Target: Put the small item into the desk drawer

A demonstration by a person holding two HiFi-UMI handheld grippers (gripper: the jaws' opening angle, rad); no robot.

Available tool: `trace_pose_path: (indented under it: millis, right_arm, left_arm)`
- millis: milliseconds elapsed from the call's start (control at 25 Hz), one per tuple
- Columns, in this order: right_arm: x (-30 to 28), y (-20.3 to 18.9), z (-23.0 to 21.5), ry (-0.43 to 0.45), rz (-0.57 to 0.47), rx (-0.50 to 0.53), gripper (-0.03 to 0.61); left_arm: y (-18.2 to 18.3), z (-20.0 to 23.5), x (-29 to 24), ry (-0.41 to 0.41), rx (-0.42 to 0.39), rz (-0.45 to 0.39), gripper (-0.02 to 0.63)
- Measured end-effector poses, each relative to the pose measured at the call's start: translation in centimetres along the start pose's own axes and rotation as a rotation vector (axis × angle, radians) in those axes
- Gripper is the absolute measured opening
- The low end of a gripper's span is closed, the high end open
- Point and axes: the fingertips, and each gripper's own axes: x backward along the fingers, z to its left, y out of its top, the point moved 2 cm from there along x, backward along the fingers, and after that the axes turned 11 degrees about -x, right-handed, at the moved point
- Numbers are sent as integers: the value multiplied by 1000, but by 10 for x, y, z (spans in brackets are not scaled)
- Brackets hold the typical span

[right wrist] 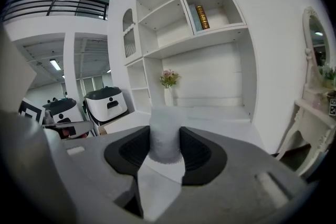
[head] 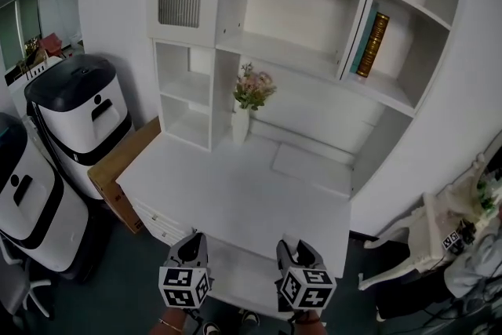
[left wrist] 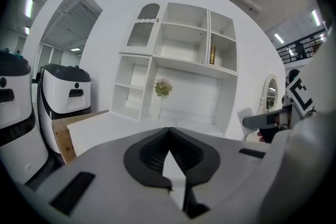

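My right gripper [right wrist: 166,136] is shut on the small item [right wrist: 165,140], a white, fuzzy, roll-like piece that stands upright between its dark pads. In the head view the right gripper [head: 295,250] hovers at the front edge of the white desk [head: 235,188], and the item does not show there. My left gripper [head: 193,247] hangs beside it on the left. Up close, the left gripper [left wrist: 168,131] has its pads meeting with nothing between them. Small drawer fronts [head: 159,227] sit under the desk's front left corner. A lower white panel [head: 238,272] lies between the two grippers.
A hutch with open shelves rises behind the desk, with a flower vase [head: 248,102] and a brown book [head: 372,44]. Left of the desk are a cardboard box [head: 116,165] and two white-and-black machines [head: 78,114]. A white ornate table [head: 435,227] stands at the right.
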Motion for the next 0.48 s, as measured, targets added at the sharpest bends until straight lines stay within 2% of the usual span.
trace_pose_path:
  millis: [240, 480]
  right_arm:
    - [-7, 7, -11, -12, 5, 3, 173]
    - [6, 0, -34, -78, 13, -21, 173]
  left_arm:
    - [5, -13, -20, -43, -17, 11, -6]
    - [-1, -37, -34, -117, -33, 35, -6]
